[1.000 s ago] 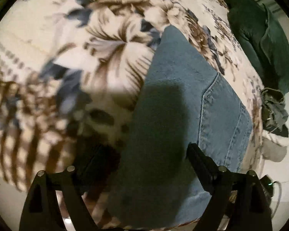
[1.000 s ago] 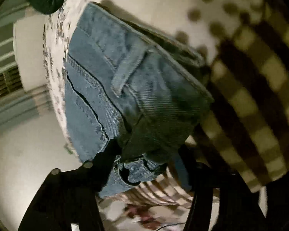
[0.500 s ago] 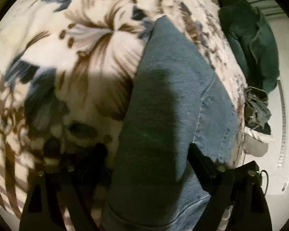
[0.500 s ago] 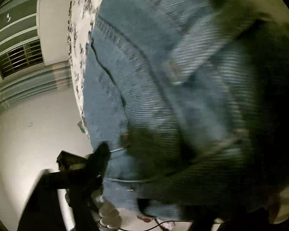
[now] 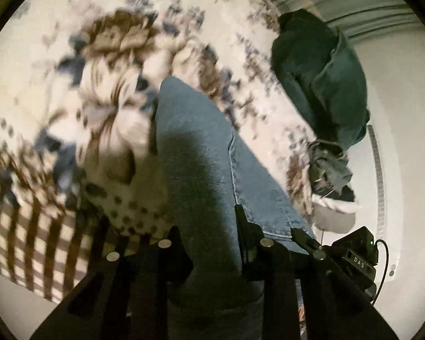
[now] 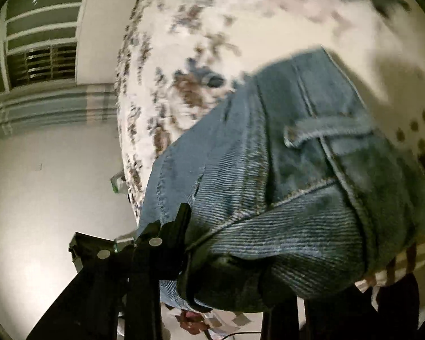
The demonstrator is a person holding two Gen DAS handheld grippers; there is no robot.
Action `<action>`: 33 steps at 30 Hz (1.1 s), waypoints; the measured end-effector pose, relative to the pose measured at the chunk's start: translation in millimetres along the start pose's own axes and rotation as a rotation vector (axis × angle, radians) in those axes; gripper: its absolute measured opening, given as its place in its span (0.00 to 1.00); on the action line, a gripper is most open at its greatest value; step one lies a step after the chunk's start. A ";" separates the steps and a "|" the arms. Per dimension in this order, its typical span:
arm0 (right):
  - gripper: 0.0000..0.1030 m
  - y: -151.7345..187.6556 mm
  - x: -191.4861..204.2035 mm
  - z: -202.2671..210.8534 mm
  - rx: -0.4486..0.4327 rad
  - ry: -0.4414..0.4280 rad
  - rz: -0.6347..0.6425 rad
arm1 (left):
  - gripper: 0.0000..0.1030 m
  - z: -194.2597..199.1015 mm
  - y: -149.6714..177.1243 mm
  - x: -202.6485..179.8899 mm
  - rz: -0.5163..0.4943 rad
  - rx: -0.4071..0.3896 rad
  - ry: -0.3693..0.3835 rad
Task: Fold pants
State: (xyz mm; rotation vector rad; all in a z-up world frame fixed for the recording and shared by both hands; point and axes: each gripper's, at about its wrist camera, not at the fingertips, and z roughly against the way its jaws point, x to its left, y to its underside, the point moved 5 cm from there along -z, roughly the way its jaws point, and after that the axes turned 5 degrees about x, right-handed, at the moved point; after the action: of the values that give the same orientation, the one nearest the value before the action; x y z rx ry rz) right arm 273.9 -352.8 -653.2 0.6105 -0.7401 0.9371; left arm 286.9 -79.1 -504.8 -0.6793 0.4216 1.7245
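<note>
Meanwhile, both grippers clamp a pair of blue jeans [image 5: 201, 170] over a bed covered by a cream floral blanket [image 5: 121, 65]. Seen from the left wrist, the left gripper [image 5: 209, 235] pinches a fold of denim between its two black fingers, the fabric stretching away across the blanket toward a dark green garment [image 5: 320, 76] heaped at the bed's far edge. From the right wrist, the right gripper [image 6: 226, 243] closes on a bunched waistband section of the jeans [image 6: 283, 170], belt loop [image 6: 325, 134] and seams in plain sight; only its left finger [image 6: 175, 226] shows clearly, the other is buried under denim. A pale wall [image 6: 42, 184] fills the background.
</note>
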 end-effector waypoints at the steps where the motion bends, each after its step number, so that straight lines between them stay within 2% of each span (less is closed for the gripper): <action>1: 0.32 -4.6 16.1 1.2 0.002 -0.003 0.013 | 0.21 7.7 -7.8 -6.5 -0.008 -0.012 0.000; 6: 0.32 -39.6 102.2 -2.6 -0.032 -0.018 0.086 | 0.21 45.7 -77.0 -26.7 -0.040 -0.077 0.025; 11: 0.31 -104.3 186.8 -51.6 -0.074 -0.036 0.124 | 0.21 67.7 -188.1 -21.7 -0.078 -0.132 0.040; 17: 0.31 -222.6 277.8 -168.4 -0.137 -0.050 0.163 | 0.21 61.0 -357.0 22.3 -0.131 -0.176 0.038; 20: 0.31 -280.0 300.8 -233.4 -0.153 -0.055 0.179 | 0.21 38.1 -431.8 53.7 -0.161 -0.187 0.018; 23: 0.31 -331.8 302.7 -296.8 -0.161 -0.045 0.187 | 0.21 5.2 -492.1 89.4 -0.172 -0.184 -0.002; 25: 0.31 -362.9 293.6 -339.7 -0.161 -0.025 0.183 | 0.22 -19.2 -518.7 115.4 -0.168 -0.168 -0.017; 28: 0.33 -374.1 272.0 -380.8 -0.110 0.024 0.169 | 0.23 -55.0 -526.7 150.3 -0.177 -0.108 -0.093; 29: 0.37 -369.7 267.1 -385.5 -0.093 0.051 0.176 | 0.30 -59.9 -522.3 159.3 -0.182 -0.100 -0.111; 30: 0.42 -363.4 259.9 -390.4 -0.078 0.120 0.192 | 0.34 -61.9 -514.3 168.6 -0.184 -0.091 -0.119; 31: 0.47 -358.9 254.0 -391.0 -0.070 0.146 0.191 | 0.38 -60.0 -504.0 176.7 -0.177 -0.092 -0.117; 32: 0.52 -355.1 246.9 -389.9 -0.069 0.165 0.180 | 0.47 -55.6 -495.7 181.1 -0.171 -0.100 -0.134; 33: 0.56 -350.9 238.2 -385.2 -0.077 0.191 0.163 | 0.49 -51.1 -488.7 184.4 -0.177 -0.111 -0.139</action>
State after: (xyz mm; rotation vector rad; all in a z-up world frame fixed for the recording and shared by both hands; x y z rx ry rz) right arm 785.5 -113.9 -750.6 0.3907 -0.6578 1.0960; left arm 740.2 155.4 -626.8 -0.6516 0.1648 1.6229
